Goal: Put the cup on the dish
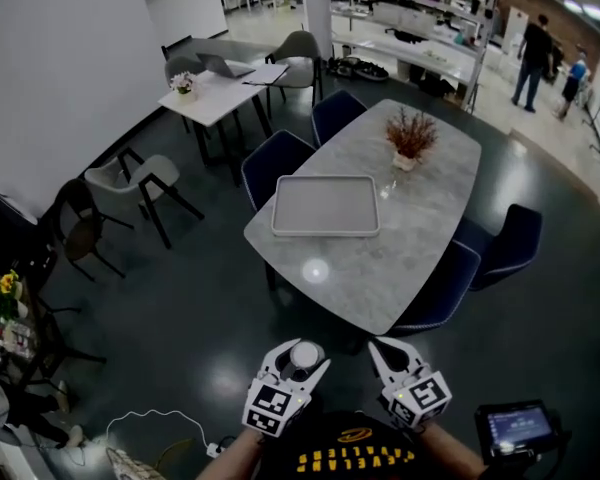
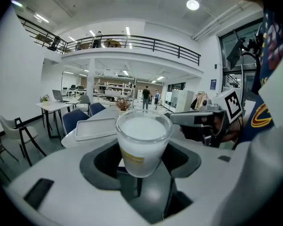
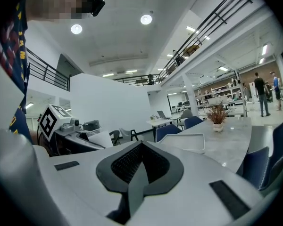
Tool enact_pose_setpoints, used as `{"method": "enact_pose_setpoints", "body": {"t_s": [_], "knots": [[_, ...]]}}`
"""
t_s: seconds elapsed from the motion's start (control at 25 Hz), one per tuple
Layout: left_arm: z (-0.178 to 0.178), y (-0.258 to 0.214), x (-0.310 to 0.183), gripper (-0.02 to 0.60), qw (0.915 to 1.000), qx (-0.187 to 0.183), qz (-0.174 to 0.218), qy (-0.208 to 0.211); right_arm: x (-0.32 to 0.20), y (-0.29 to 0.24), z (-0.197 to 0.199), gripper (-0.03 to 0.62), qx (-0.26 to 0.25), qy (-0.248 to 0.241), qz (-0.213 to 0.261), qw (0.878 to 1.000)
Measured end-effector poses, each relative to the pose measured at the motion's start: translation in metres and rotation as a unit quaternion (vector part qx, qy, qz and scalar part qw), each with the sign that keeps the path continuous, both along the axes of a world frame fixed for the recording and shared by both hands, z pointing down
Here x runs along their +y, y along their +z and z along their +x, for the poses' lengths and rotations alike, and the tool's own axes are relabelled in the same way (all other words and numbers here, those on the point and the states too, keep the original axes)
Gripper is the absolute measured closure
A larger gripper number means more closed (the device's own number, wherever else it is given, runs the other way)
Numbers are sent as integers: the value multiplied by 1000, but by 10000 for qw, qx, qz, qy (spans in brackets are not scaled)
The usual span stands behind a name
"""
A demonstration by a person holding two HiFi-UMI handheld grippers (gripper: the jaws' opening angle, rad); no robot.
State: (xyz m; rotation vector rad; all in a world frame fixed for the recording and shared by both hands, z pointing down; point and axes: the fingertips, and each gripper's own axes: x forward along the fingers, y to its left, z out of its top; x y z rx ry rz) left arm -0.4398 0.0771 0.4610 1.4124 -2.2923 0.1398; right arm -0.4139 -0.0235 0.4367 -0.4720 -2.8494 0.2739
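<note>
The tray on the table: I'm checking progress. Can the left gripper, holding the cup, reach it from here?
Probably not yet. The left gripper with the cup hangs over the floor, short of the table; the tray is empty and nothing blocks it.

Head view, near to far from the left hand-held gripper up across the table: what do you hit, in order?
Left hand-held gripper holding the cup → marble table → tray → potted plant.

Grey marble table (image 1: 380, 278), pale rectangular tray (image 1: 325, 205), potted plant (image 1: 411, 138) near it
</note>
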Motion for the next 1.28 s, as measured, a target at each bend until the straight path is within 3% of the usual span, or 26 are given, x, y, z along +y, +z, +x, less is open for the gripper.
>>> {"method": "enact_pose_setpoints", "body": {"t_s": [0.4,0.6,0.96,1.28], "knots": [[-99,11,29,325,9992,-111,-108,378,23,2,-87,591,85,379,259,9989],[-134,18,28,325,9990,-81,-104,419,22,8,-112,591,180,414,429,9981],[-182,21,3,325,9985,-125,-294,455,5,28,-160,591,364,448,231,9981],[-259,37,-51,325,9989,-141,-403,215,-44,50,-226,591,404,388,85,9984]]}}
